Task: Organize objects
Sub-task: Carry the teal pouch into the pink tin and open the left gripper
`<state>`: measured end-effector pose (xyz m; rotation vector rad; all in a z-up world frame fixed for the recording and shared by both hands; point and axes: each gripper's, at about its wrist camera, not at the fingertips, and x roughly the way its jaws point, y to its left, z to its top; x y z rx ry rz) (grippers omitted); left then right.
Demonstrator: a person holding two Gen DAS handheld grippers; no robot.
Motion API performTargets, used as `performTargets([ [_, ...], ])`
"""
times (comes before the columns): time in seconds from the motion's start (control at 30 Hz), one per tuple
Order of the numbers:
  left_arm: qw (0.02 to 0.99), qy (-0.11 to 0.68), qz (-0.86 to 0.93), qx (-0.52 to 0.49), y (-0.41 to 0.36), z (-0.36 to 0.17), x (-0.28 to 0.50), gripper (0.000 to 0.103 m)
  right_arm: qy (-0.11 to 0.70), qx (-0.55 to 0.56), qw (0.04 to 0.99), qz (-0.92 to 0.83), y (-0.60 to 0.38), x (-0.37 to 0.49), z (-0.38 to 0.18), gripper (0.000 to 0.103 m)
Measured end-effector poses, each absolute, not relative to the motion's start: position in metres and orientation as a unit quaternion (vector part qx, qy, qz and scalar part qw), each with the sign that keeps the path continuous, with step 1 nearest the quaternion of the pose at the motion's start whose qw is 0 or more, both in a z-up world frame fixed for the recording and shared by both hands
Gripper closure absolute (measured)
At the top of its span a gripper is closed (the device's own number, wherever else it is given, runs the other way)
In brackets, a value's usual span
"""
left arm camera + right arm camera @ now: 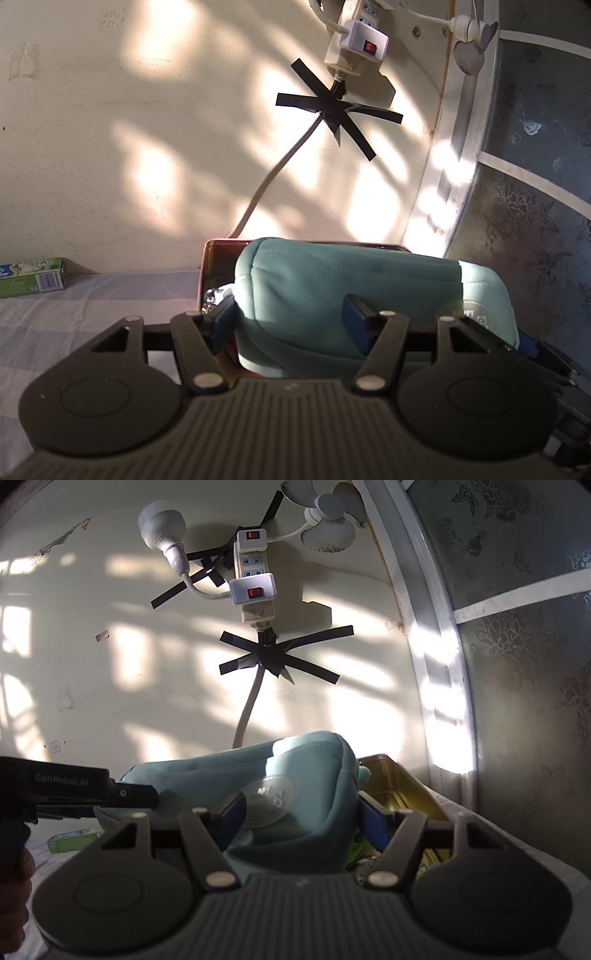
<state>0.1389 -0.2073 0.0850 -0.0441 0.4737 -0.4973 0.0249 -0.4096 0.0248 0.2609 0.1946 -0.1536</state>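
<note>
The left gripper (291, 321) has its blue pads pressed into a teal fabric pouch (332, 288), one pad at the pouch's left end and the other sunk into its front face, so it is clamped on the pouch. The pouch fills the middle of the left wrist view, lying lengthwise from 9 o'clock to 3 o'clock, with a round clear badge near its right end.

The right gripper (301, 812) grips the same pouch (306, 775) by its other end; its two blue pads sit against either side of the rounded end where the badge is, clamped on it. In the right wrist view the left gripper's black body comes in from 9 o'clock and meets the pouch's far end, with part of a hand (14, 890) at 8 o'clock.

Behind and under the pouch is an open metal tin (221, 266), its rim showing at 10 o'clock of the pouch in the left view; its gold inside (402, 794) shows at 3 o'clock in the right view. Whether the pouch touches the tin cannot be told.

A small green carton (33, 278) lies at 9 o'clock on a pale striped cloth (92, 314). On the cream wall at 12 o'clock hangs a white power strip (255, 579), fixed with crossed black tape (277, 657), its cable (247, 716) dropping behind the pouch. A patterned dark panel (524, 664) stands at 3 o'clock.
</note>
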Motion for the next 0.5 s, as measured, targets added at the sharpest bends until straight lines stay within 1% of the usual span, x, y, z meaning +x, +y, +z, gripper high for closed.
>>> performTargets([
  [0.1, 0.946, 0.231, -0.229, 0.003, -0.217, 0.077, 0.144, 0.038, 0.098, 0.127, 0.982, -0.098, -0.413, 0.031, 0.018, 0.030],
  [0.13, 0.949, 0.228, -0.218, 0.011, -0.219, 0.074, 0.143, 0.036, 0.095, 0.118, 0.982, -0.112, -0.411, 0.030, 0.016, 0.023],
  [0.17, 0.951, 0.227, -0.208, 0.020, -0.221, 0.070, 0.143, 0.035, 0.093, 0.112, 0.982, -0.119, -0.410, 0.030, 0.015, 0.020],
  [0.23, 0.953, 0.224, -0.200, 0.034, -0.223, 0.064, 0.142, 0.030, 0.085, 0.106, 0.984, -0.119, -0.409, 0.026, 0.015, 0.020],
  [0.5, 0.956, 0.225, -0.182, 0.041, -0.221, 0.055, 0.142, 0.028, 0.093, 0.057, 0.987, -0.121, -0.392, 0.028, 0.011, 0.020],
])
